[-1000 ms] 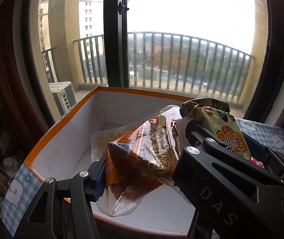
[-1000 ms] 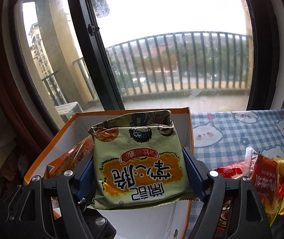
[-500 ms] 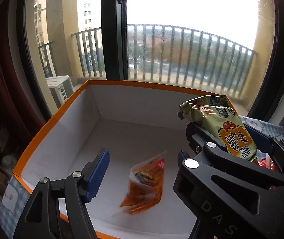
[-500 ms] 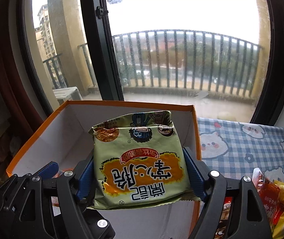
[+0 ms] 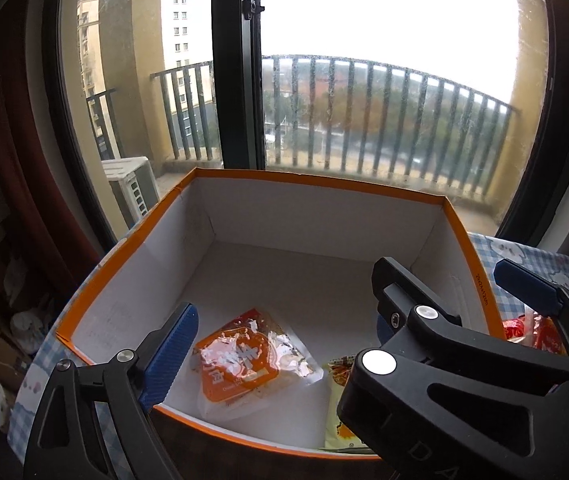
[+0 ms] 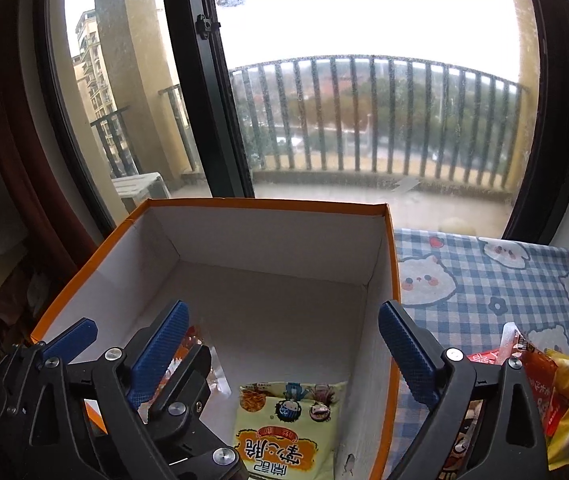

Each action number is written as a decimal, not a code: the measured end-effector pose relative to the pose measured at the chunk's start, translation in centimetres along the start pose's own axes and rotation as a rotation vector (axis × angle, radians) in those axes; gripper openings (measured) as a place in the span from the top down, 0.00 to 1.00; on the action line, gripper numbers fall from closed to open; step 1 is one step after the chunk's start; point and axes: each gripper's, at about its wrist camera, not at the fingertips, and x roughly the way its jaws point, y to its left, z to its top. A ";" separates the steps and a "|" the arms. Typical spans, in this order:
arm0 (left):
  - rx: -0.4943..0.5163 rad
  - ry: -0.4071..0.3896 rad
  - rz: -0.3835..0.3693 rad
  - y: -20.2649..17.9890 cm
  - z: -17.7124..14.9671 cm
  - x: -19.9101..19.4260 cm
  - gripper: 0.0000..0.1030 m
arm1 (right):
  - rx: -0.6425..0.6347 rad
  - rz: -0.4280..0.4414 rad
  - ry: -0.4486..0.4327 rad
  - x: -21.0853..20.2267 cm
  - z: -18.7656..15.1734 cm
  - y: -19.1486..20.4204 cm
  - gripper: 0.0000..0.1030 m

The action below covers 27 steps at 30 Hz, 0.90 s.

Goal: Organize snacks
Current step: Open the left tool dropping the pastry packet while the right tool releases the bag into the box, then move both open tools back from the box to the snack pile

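Note:
An orange-rimmed box (image 5: 324, 184) with white walls stands below both grippers. On its floor lies an orange snack pack in clear wrap (image 5: 244, 364), and beside it a green-yellow snack pack (image 6: 284, 432), whose corner (image 5: 338, 396) shows in the left wrist view. My left gripper (image 5: 284, 320) hangs over the box's near edge, its jaws opening with nothing between them. My right gripper (image 6: 284, 312) is just to its right, above the green pack, jaws also opening and empty. The right gripper's near finger hides most of my left gripper's right finger.
A blue checked cloth with cartoon faces (image 6: 484, 280) covers the table right of the box. Several loose snack packs (image 6: 536, 376) lie on it by my right finger. A tall window (image 6: 364, 120) stands close behind the box, and clutter (image 5: 0, 340) sits low on the left.
The orange pack left my left gripper and dropped to the box floor. The green pack left my right gripper and now lies in the box. Both pairs of jaws spread wider.

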 end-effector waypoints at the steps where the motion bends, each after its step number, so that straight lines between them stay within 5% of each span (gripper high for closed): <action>1: -0.001 -0.006 -0.002 0.0 -0.1 -0.4 0.10 | -0.004 -0.003 -0.002 -0.4 0.0 0.0 0.05; 27: 0.021 -0.121 -0.100 -5.5 -3.9 -8.3 0.08 | -0.005 -0.053 -0.107 -11.3 -3.0 -4.6 0.05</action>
